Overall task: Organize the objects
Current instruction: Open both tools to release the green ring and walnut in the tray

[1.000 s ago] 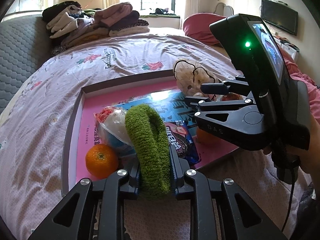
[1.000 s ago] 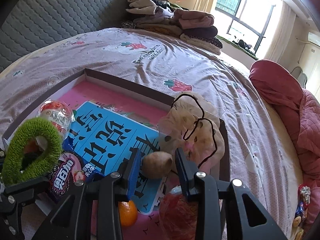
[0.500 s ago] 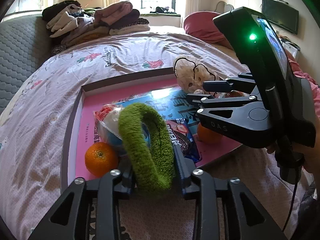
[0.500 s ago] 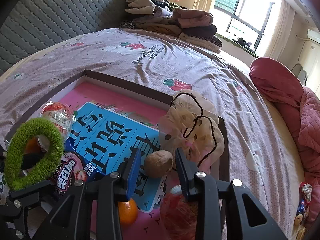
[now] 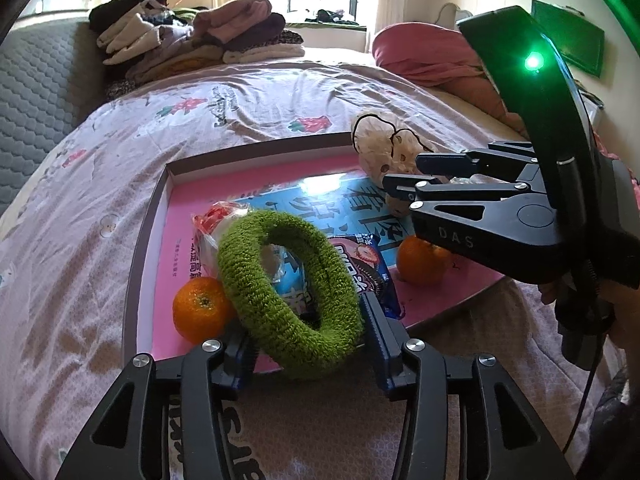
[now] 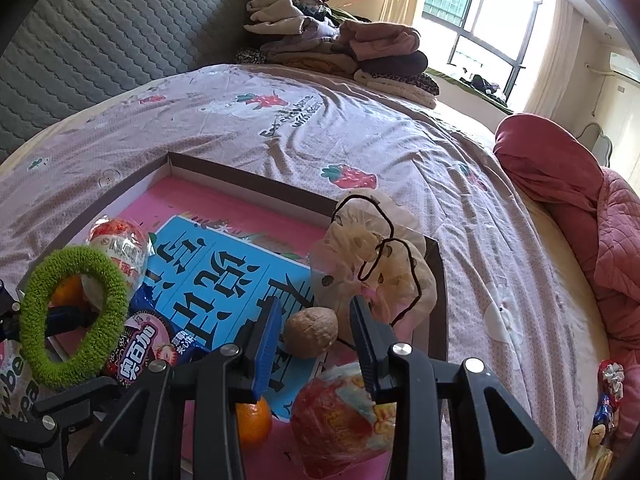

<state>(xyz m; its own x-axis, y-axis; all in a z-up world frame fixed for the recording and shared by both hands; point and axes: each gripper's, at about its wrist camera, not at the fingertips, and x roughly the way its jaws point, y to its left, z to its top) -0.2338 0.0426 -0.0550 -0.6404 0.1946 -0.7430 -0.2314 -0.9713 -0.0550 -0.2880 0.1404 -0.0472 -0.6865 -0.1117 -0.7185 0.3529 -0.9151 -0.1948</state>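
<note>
Left wrist view: left tool (image 5: pixel 308 312) opening, green knit ring (image 5: pixel 288 292) loose between its jaws over the near edge of the pink tray (image 5: pixel 148 236), apparently a release; right tool (image 6: pixel 314 326) half-spread around walnut (image 6: pixel 310 332), pads not touching it.

The tray's (image 6: pixel 188 168) far pink corner lies bare; snacks, oranges and a pouch (image 6: pixel 376 264) crowd its near half.
</note>
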